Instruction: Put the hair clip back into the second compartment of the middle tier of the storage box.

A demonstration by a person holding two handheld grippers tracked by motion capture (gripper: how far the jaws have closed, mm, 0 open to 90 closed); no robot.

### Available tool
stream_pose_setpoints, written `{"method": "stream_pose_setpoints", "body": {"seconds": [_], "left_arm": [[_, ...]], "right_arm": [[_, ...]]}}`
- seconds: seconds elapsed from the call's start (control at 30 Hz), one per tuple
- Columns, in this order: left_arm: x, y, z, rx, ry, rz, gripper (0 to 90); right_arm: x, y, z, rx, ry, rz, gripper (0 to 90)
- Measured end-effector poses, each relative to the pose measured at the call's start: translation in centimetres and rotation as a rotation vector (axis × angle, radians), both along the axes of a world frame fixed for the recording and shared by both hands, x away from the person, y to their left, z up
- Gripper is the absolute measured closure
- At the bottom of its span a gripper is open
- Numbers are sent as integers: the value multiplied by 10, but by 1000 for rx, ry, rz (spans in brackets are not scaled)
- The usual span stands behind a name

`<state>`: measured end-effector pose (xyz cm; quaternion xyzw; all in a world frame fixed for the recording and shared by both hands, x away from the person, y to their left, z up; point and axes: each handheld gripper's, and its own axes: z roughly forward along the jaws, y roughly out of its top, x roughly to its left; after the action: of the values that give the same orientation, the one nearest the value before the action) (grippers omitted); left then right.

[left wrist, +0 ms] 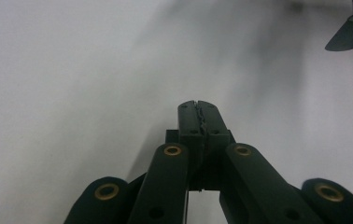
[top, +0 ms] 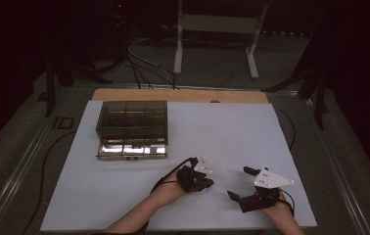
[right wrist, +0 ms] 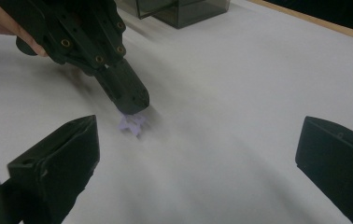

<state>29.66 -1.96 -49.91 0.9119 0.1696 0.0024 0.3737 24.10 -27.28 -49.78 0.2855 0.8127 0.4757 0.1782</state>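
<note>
Just under the tips of the left gripper (right wrist: 132, 100), a small pale purple piece (right wrist: 132, 123) lies on the white surface (top: 232, 132), touching or nearly touching them; whether it is pinched I cannot tell. Its fingers (left wrist: 198, 116) are pressed fully together, with nothing visible between them in its own view. The right gripper (top: 244, 183) rests beside it, fingers (right wrist: 58, 163) spread wide and holding nothing, the purple piece lying ahead of them, nearer the left one. If the aim is to lift the piece, it seems best to reopen slightly, straddle it squarely, and close low against the surface so it does not skid away. The right gripper view reveals the piece, which the left gripper view hides beneath its own tips. The high view adds the dark divided box (top: 131, 128), well beyond both grippers
</note>
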Motion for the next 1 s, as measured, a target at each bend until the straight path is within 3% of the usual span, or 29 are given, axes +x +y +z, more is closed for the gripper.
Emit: {"method": "stream_pose_setpoints", "body": {"seconds": [0.27,1.0], "left_arm": [[-2,4,3,-16,16,-3,900],[-1,22,25,-31,-1,1,900]], "right_arm": [[0,1,0,-1,2,0,1],[0,1,-1,0,5,-2,1]]}}
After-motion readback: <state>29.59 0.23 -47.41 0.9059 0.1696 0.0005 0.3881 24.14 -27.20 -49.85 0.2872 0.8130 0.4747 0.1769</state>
